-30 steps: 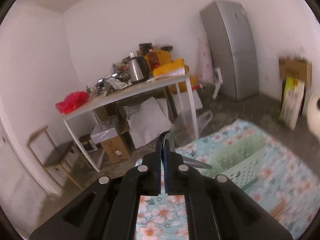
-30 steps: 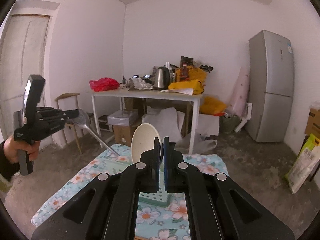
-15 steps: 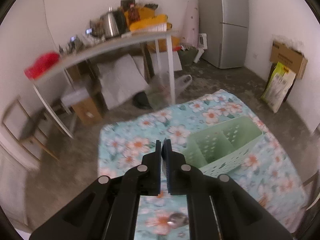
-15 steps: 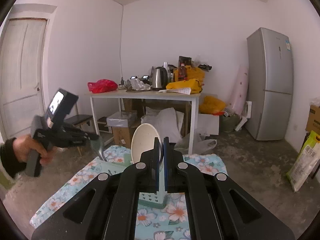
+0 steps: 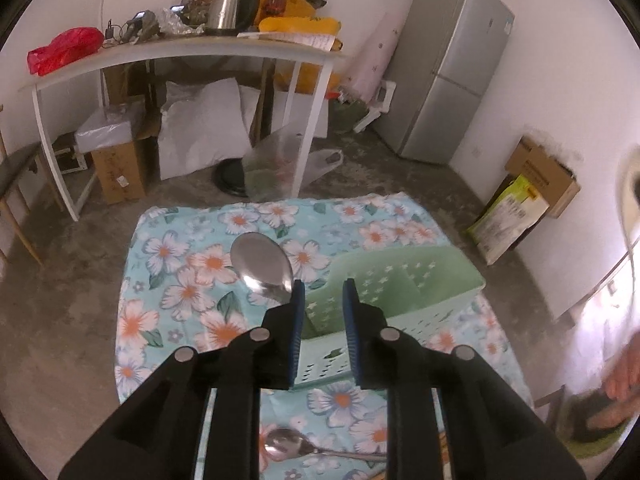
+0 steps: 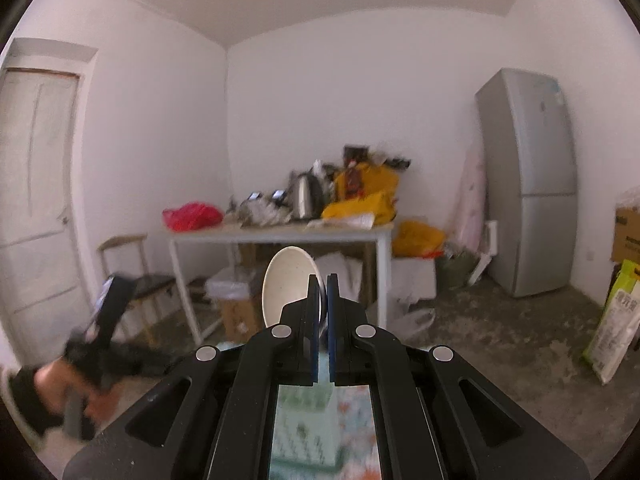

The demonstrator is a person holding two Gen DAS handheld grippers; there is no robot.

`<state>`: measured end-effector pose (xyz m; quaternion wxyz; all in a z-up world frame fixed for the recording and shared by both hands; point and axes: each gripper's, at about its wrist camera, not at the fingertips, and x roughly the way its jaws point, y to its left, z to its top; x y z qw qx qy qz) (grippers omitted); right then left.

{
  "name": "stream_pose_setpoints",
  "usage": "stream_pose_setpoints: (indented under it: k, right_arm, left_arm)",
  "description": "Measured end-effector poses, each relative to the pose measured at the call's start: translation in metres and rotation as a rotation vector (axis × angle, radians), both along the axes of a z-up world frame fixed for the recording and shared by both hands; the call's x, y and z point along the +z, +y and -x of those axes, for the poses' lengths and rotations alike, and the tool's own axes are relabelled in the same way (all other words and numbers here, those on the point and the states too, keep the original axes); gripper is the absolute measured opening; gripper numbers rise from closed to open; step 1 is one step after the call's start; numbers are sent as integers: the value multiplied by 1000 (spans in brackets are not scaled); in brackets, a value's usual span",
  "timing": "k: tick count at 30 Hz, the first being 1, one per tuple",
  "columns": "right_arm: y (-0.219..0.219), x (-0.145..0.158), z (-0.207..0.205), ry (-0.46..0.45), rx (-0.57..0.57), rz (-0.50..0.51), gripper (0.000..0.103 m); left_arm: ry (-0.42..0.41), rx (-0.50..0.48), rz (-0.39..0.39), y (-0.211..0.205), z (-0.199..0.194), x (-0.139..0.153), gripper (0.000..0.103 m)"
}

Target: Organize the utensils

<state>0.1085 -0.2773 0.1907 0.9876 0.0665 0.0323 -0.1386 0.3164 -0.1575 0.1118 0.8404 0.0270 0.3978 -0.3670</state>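
Task part done: left gripper (image 5: 323, 294) stands parted and empty over the green caddy (image 5: 404, 280), one large spoon (image 5: 262, 266) upright at its corner; another spoon (image 5: 292, 449) lies on the cloth (image 5: 180, 280); right gripper (image 6: 323, 292) clamps a white ladle (image 6: 286, 284) aloft.

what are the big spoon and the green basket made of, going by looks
Spoon: apparently polished metal, likely stainless steel; its bowl is silvery with mirror-like glare. Green basket: looks like matte moulded plastic; pale mint walls pierced with small star-shaped holes.

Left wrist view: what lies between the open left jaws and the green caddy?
Nothing. In the left wrist view the left gripper frames the green caddy directly; the big spoon stands leftward.
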Motion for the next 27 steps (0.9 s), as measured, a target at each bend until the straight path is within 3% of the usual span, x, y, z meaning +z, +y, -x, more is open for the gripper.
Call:
stream_pose_setpoints:
  k: [4, 8, 17, 24, 27]
  right_arm:
    - [-1, -3, -27, -80, -89, 40, 2]
    - [1, -18, -54, -92, -137, 94, 2]
    - [27, -82, -74, 4, -188, 314, 2]
    - [18, -104, -42, 106, -119, 210, 4]
    - [18, -101, -16, 110, -118, 156, 21]
  left_arm:
    - [-24, 6, 40, 12, 10, 4, 18]
    - [-30, 13, 73, 30, 22, 6, 18]
    - [-20, 34, 90, 85, 64, -14, 19]
    - [18, 82, 113, 119, 92, -43, 19]
    - [46, 92, 136, 126, 102, -54, 20]
